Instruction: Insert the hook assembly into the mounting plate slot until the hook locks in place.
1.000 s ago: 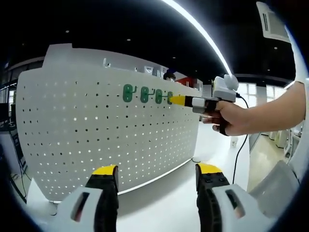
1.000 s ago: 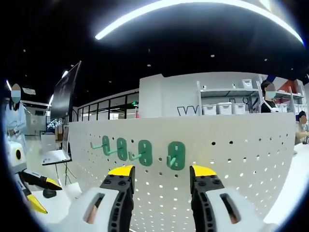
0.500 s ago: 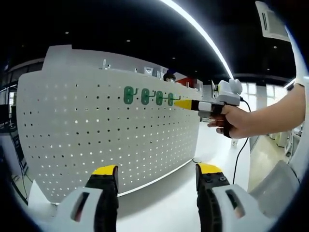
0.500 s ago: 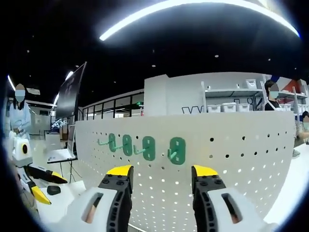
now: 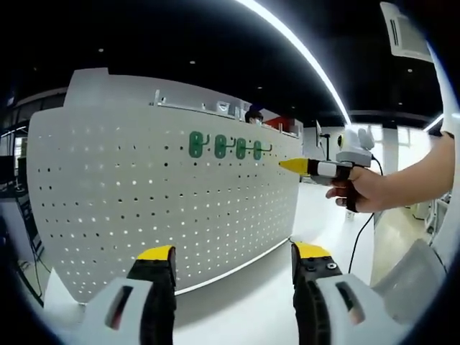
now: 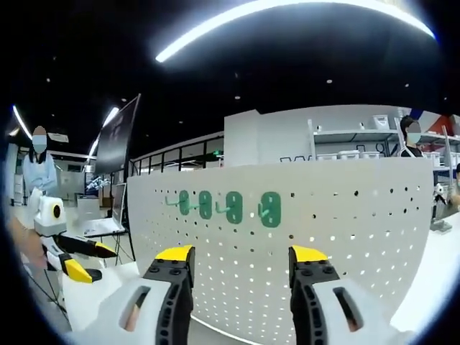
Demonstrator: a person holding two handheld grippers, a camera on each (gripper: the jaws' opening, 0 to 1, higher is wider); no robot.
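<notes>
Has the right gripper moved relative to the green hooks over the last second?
Yes. In the left gripper view the right gripper has backed off the rightmost green hook on the pegboard, toward the person's side.

A white pegboard mounting plate (image 5: 158, 201) stands upright on the white tabletop (image 5: 244, 302), its face dotted with regular rows of small holes and bowing outward in both fisheye views. Four green hook assemblies sit side by side in one row near its upper edge. In the left gripper view the row (image 5: 226, 146) lies right of the plate's middle; each piece is an oval green backing flat against the plate, with a thin prong sticking out. In the right gripper view the same row (image 6: 228, 205) shows the prongs angled toward the left, the nearest hook (image 6: 269, 209) looking largest. All four sit level with one another, closely spaced.
</notes>
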